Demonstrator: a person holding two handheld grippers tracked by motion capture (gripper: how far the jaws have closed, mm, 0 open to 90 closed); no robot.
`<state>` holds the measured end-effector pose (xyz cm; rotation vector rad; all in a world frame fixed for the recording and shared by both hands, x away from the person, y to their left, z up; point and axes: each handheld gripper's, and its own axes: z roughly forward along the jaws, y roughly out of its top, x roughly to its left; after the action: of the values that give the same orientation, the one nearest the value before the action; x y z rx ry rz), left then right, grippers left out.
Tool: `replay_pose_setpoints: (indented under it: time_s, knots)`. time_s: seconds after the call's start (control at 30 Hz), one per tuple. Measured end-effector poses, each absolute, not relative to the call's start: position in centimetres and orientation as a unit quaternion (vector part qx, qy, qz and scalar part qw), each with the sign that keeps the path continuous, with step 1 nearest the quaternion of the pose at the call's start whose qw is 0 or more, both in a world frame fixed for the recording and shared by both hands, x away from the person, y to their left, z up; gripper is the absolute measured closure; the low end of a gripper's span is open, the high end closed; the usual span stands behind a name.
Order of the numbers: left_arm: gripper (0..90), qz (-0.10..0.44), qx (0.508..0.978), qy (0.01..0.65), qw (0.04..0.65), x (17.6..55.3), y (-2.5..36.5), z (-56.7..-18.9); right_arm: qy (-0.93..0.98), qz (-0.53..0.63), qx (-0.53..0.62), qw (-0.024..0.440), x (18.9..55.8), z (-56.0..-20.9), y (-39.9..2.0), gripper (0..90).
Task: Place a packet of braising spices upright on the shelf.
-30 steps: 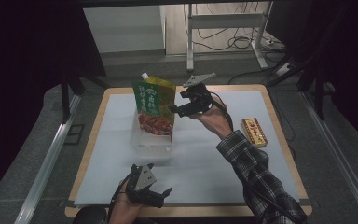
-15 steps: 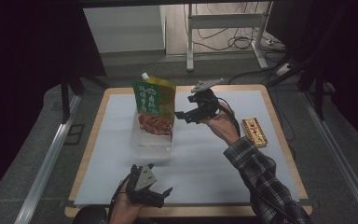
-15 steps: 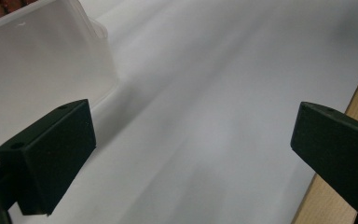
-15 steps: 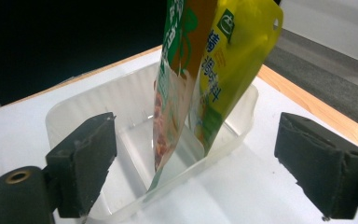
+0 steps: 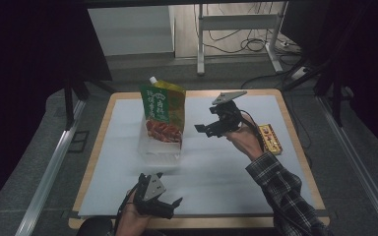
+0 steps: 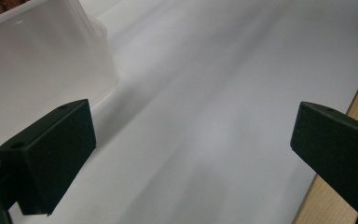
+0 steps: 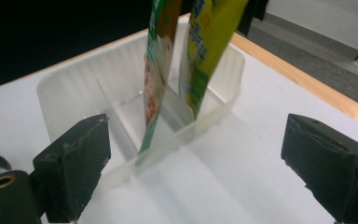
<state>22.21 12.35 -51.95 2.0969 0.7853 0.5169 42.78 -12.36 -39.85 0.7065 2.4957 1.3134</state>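
A green sauce pouch (image 5: 163, 110) stands upright in a clear plastic bin (image 5: 160, 147) at the middle of the white mat. In the right gripper view the bin (image 7: 74, 93) has dividers and holds two pouches, a green-and-red one (image 7: 156, 88) and a yellow-green one (image 7: 209, 42). My right gripper (image 5: 202, 129) hangs to the right of the pouch, apart from it. Its jaws have just been opening and stand open (image 7: 196, 154) with nothing between them. My left gripper (image 5: 166, 204) rests near the front edge, open (image 6: 193, 135) and empty, with the bin's corner (image 6: 37, 60) ahead on its left.
A small yellow-and-red box (image 5: 269, 138) lies on the wooden table (image 5: 295, 147) right of the mat. The table's wooden edge (image 6: 354, 98) shows just beside the left gripper. Metal rails and a desk frame (image 5: 236, 29) stand beyond the table.
My right gripper has drawn back to the right, away from the pouch, and sunk a little. The pouch stays standing in the bin. The left gripper has kept still.
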Motion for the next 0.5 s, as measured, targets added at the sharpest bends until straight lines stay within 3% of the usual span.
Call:
replay_pose_setpoints:
  time_s: [0.5]
  knots:
    - [0.0, 0.209, 0.832, 0.310, 0.409, 22.2, 12.3, -52.0, 0.859, 0.432, 0.244, 0.129, 41.6, -41.5, -15.3, 4.3]
